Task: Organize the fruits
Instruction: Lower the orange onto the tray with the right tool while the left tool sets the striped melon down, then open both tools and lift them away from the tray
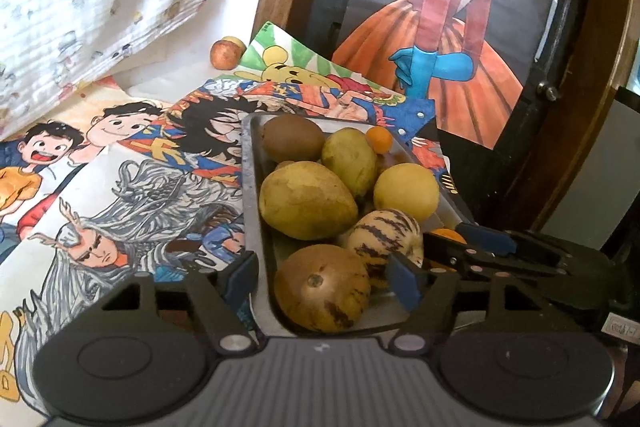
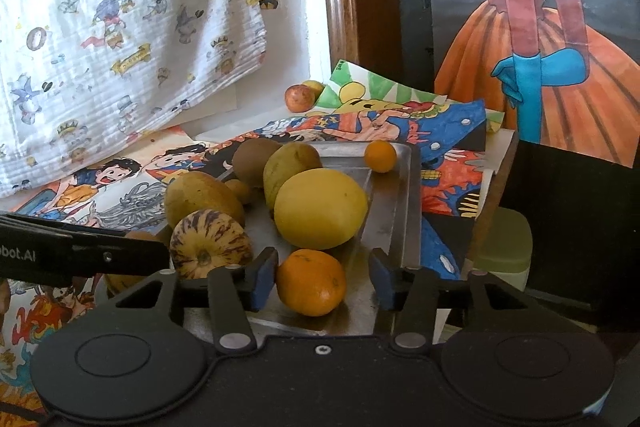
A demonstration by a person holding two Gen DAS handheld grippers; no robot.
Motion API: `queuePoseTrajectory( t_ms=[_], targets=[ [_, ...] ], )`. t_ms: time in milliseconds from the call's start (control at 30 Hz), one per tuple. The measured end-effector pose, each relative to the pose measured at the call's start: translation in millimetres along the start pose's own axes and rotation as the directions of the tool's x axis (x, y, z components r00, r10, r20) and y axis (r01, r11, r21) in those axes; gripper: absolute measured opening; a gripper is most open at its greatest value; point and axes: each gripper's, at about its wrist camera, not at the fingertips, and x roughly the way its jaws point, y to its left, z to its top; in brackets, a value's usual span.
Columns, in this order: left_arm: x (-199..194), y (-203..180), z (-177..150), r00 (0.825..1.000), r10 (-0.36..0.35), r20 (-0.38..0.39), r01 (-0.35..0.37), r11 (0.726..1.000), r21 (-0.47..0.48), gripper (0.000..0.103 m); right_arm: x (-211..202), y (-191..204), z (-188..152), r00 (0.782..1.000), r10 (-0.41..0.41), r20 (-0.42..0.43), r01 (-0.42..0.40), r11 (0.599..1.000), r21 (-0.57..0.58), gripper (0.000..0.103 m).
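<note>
the orange (image 2: 311,281) sits at the near end of the metal tray (image 2: 394,203), between the spread fingers of the right gripper (image 2: 323,277), ungrasped. the left gripper (image 1: 326,277), also released, straddles a brown fruit (image 1: 322,287) beside the striped melon (image 1: 384,233). "bot.ai" shows on its arm. cartoon drawings (image 1: 120,163) lie under the tray.

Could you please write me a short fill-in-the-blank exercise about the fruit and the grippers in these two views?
1. Most of the fruit sits in a metal ____.
2. The orange lies between the open fingers of the ____ gripper.
3. The striped fruit has dark ____ stripes.
4. The small reddish fruit lies ____ the tray, on the table.

Missing words: tray; right; purple; outside
</note>
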Motion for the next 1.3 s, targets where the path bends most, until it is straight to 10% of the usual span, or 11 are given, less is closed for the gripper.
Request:
queuePoseTrajectory(
  t_ms=[500,1300],
  targets=[
    [-21,12,0,0.993,0.082,0.083,-0.076,0.995,-0.067,0.102,-24,6,2,0.995,-0.061,0.078,0.059,0.998,0.027,0.08],
    [-55,25,-10,0.968,0.226,0.109,-0.22,0.973,-0.063,0.102,-73,32,5,0.987,-0.108,0.122,0.106,0.994,0.024,0.102]
  ],
)
